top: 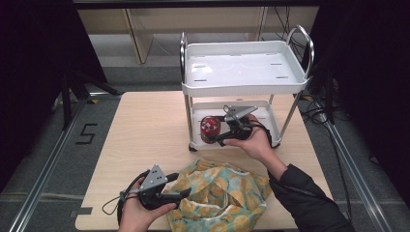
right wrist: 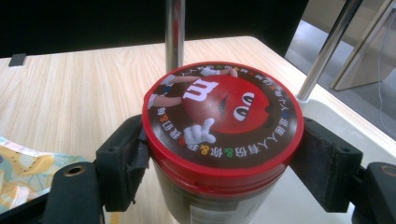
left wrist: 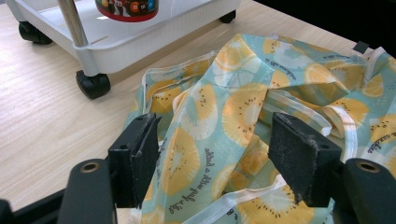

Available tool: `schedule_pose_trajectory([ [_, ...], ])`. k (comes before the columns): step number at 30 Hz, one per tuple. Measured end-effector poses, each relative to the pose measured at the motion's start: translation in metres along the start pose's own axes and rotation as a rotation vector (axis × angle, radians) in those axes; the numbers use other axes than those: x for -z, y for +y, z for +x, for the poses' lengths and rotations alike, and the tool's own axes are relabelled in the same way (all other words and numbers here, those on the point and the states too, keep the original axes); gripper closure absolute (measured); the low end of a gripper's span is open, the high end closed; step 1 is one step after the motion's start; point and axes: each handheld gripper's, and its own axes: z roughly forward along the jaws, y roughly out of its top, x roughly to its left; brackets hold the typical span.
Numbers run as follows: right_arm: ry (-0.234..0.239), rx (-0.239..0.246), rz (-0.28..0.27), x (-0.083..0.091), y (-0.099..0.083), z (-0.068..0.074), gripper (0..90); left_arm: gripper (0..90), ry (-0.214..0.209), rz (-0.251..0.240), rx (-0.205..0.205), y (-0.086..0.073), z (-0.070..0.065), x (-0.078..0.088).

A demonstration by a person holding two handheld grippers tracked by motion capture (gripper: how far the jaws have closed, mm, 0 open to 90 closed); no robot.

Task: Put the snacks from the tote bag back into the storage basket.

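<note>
A jar with a red M&M's lid (top: 210,126) (right wrist: 222,112) stands on the lower shelf of a white two-tier cart (top: 244,87). My right gripper (top: 218,131) (right wrist: 222,154) reaches into that shelf from the right, its pads pressed on both sides of the jar just under the lid. A light-blue cloth bag printed with orange slices (top: 222,193) (left wrist: 243,107) lies crumpled at the table's near edge. My left gripper (top: 180,186) (left wrist: 217,154) sits at the bag's left edge. Its jaws stand wide apart, with loose fabric lying between them.
The cart stands on the wooden table (top: 145,125) at the far middle, and its top tray holds nothing. A black caster (left wrist: 93,84) and a chrome post (right wrist: 175,32) stand close to the jar. Bare tabletop lies to the left of the cart. Dark floor and rails surround the table.
</note>
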Motion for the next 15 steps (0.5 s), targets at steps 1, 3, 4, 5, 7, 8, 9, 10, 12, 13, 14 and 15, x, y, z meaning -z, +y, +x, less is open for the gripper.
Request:
schedule_pose_trajectory([
  [1, -0.002, 0.007, 0.004, -0.0004, -0.0001, -0.001, 26.0, 32.9, 0.0, 0.0, -0.001, 0.0, 0.0, 0.0],
  [3, 0.0, -0.007, 0.01, -0.0016, -0.0008, -0.0006, 26.0, 33.0, 0.0, -0.001, -0.002, 0.0001, 0.0001, 0.0001],
  [4, -0.003, 0.006, 0.007, -0.0025, -0.0011, -0.002, 26.0, 33.0, 0.001, -0.001, 0.0, 0.0001, 0.0001, 0.0002],
  [5, -0.004, -0.004, 0.012, -0.003, -0.0015, -0.0017, 26.0, 33.0, -0.002, -0.001, -0.001, 0.0001, 0.0003, 0.0003],
  [7, -0.004, -0.002, 0.01, -0.0042, -0.0021, -0.003, 26.0, 33.0, -0.002, -0.001, -0.001, -0.0001, 0.0004, 0.0001],
  [8, -0.003, -0.018, 0.014, -0.0047, -0.0027, -0.0028, 26.0, 32.9, -0.002, 0.0, 0.0, -0.0002, 0.0003, -0.0001],
  [9, -0.006, -0.006, 0.014, -0.0053, -0.0028, -0.0033, 26.0, 32.9, -0.008, -0.001, -0.001, -0.0005, 0.0006, -0.0005],
  [10, -0.01, -0.018, 0.015, -0.0055, -0.0036, -0.0032, 26.0, 33.0, -0.01, -0.006, -0.001, -0.0008, 0.0006, -0.001],
  [12, -0.012, -0.025, 0.018, -0.0062, -0.0042, -0.0038, 26.0, 33.0, -0.005, 0.001, 0.022, -0.001, -0.0009, -0.0008],
  [13, -0.009, -0.018, 0.02, -0.0066, -0.0042, -0.0044, 26.0, 33.0, -0.005, 0.0, 0.022, -0.0009, -0.001, -0.0008],
  [14, -0.011, -0.018, 0.021, -0.007, -0.0043, -0.005, 26.0, 33.0, -0.005, -0.001, 0.022, -0.0009, -0.001, -0.0008],
  [15, -0.01, -0.014, 0.017, -0.0075, -0.0043, -0.0058, 26.0, 32.9, -0.005, -0.001, 0.022, -0.0009, -0.001, -0.0008],
])
